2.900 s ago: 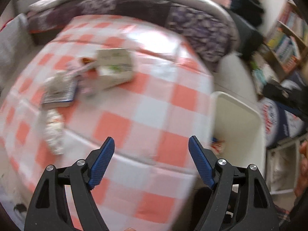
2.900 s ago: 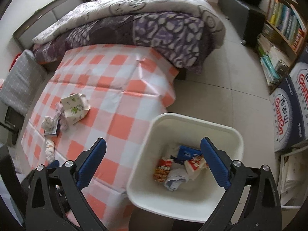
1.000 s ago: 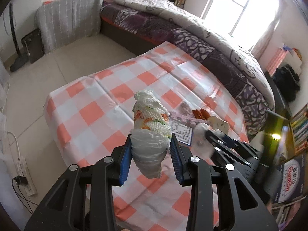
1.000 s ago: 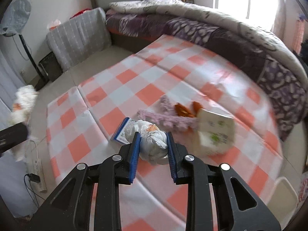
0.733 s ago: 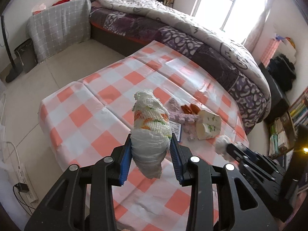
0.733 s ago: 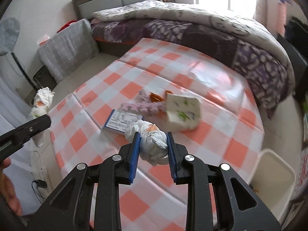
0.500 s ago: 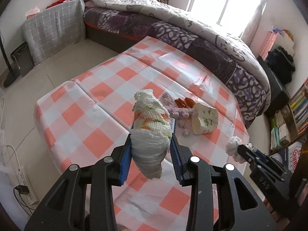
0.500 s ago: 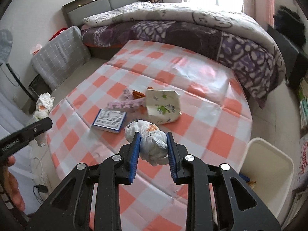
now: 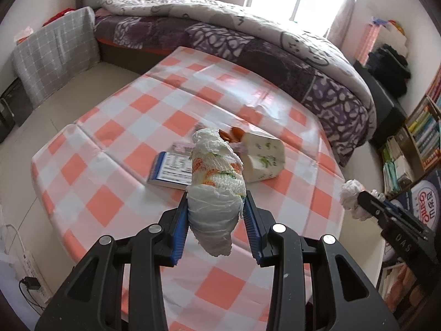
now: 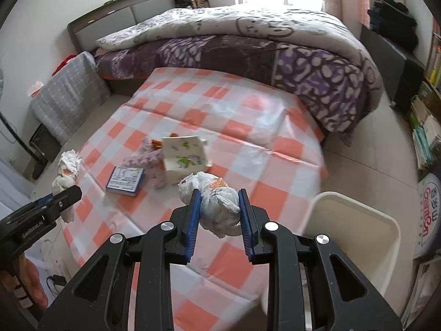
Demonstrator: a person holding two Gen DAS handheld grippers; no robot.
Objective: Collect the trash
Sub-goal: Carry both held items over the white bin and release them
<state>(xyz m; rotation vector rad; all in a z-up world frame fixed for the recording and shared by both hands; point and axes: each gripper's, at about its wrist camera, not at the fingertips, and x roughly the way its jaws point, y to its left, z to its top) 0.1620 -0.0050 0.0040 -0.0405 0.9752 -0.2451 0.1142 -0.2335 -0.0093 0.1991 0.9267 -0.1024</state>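
My left gripper (image 9: 216, 222) is shut on a long crumpled white tissue wad (image 9: 216, 187) with orange and green marks, held above the checked table (image 9: 115, 149). It also shows in the right wrist view (image 10: 66, 175). My right gripper (image 10: 219, 218) is shut on a crumpled white plastic bag (image 10: 217, 202), held above the table's near edge, left of the white bin (image 10: 355, 229). That bag also shows in the left wrist view (image 9: 351, 197). On the table lie a white carton (image 10: 184, 157), a small blue-edged box (image 10: 125, 180) and a purple wrapper (image 10: 143, 160).
A bed (image 10: 248, 55) with a purple and white duvet stands behind the table. A grey checked cushion (image 10: 69, 96) leans at the left. Bookshelves (image 9: 421, 138) and a printed box (image 10: 428, 215) stand at the right. A power strip (image 9: 30, 264) lies on the floor.
Both grippers went from open and empty to shut on trash. Over the last second both have swung to the right, the right one toward the bin.
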